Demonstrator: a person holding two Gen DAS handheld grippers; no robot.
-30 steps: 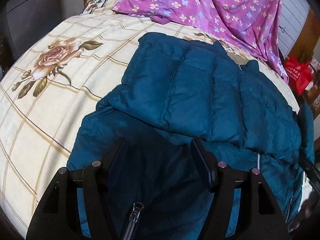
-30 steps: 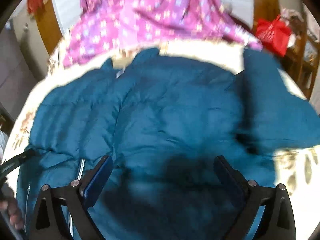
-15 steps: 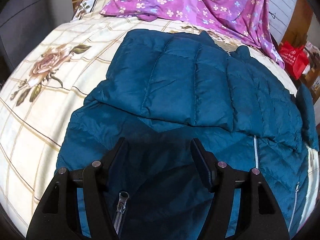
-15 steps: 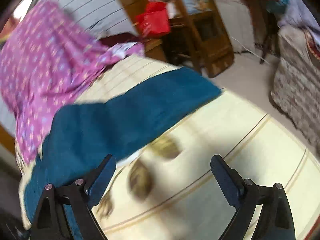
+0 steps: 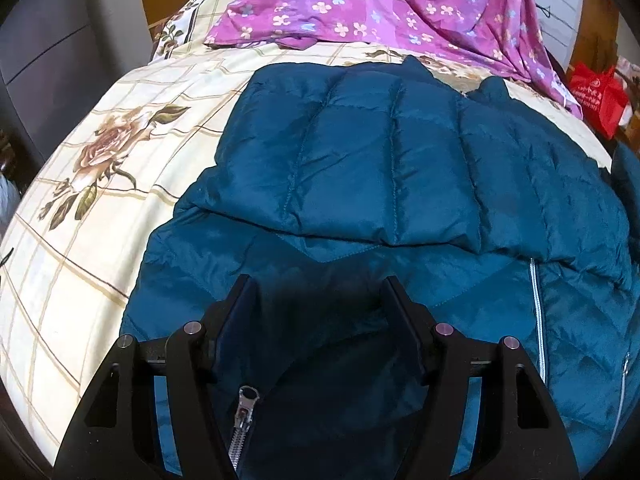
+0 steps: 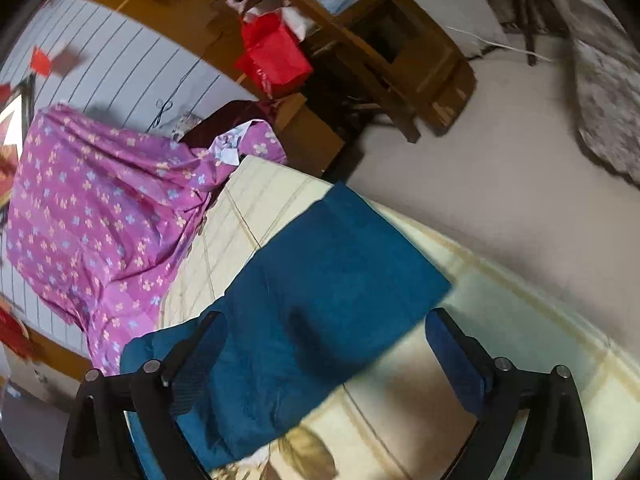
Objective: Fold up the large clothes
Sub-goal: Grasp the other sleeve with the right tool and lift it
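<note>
A teal quilted down jacket [image 5: 400, 168] lies on the bed, its left sleeve folded across the chest. My left gripper [image 5: 320, 292] is open and empty, hovering over the jacket's lower front near the zipper pull [image 5: 244, 404]. In the right wrist view the jacket's other sleeve [image 6: 320, 300] lies stretched out toward the bed's edge. My right gripper [image 6: 326, 332] is open and empty just above this sleeve.
The bed has a cream floral sheet [image 5: 100, 184]. A purple flowered cloth [image 5: 380, 4] is heaped at the far end and also shows in the right wrist view [image 6: 100, 216]. A red bag [image 6: 276, 54], wooden furniture [image 6: 400, 56] and floor [image 6: 500, 184] lie beyond the bed's edge.
My right gripper has swung from over the jacket's body to its outstretched sleeve at the bed's edge. My left gripper has shifted slightly over the jacket's front.
</note>
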